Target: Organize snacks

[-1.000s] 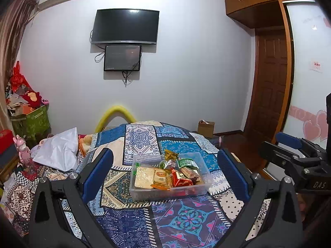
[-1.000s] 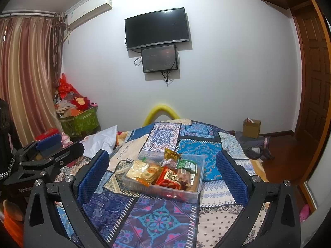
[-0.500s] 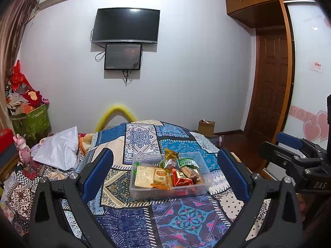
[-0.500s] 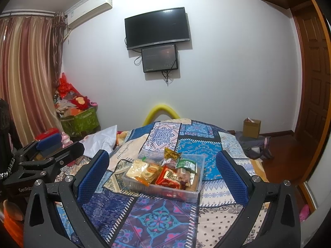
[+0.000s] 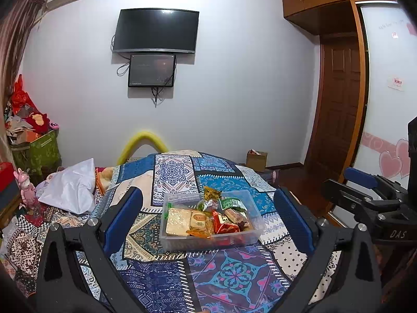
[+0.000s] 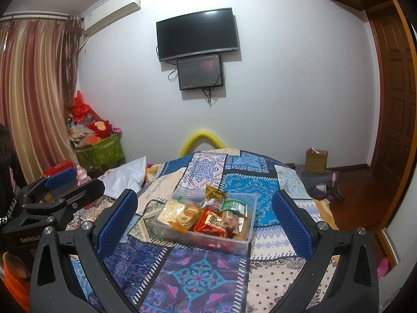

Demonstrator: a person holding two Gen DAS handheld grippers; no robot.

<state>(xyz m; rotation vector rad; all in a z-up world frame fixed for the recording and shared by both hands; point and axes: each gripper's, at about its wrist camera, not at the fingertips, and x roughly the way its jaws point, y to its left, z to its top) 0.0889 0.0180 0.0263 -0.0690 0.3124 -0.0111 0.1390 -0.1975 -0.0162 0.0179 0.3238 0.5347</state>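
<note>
Patchwork quilt (image 5: 166, 177), blue, cream and purple printed panels, spread flat over bed, soft matte fabric. White crumpled pillow (image 5: 70, 187) at quilt's left edge, yellow foam arch (image 5: 142, 142) behind bed against pale wall. Dark glossy TV (image 5: 155, 31) on wall, smaller black screen (image 5: 152, 70) just below.

Clear plastic bin (image 5: 208, 242), rectangular, rounded corners, resting on quilt near its front. Packed with wrapped snacks (image 5: 208, 216): pale yellow flat pack at left, round biscuit pack beside it, shiny red foil pack in middle, green packet at back right, yellow-orange crinkled wrapper sticking up above back rim.

Left gripper (image 5: 208, 224): black frame, blue textured pads, spread wide, holding nothing, hovering over quilt with bin centred between the fingers and further out, no contact. Right gripper (image 6: 206, 221): same build, same wide spread, nothing held, bin likewise between its fingers and apart from them. Each gripper seen at the edge of the other's view, left one (image 6: 62, 195) and right one (image 5: 365, 195), side by side.

Versus half a second ago and a second ago: no visible change, bin, snacks and both grippers in same places.
</note>
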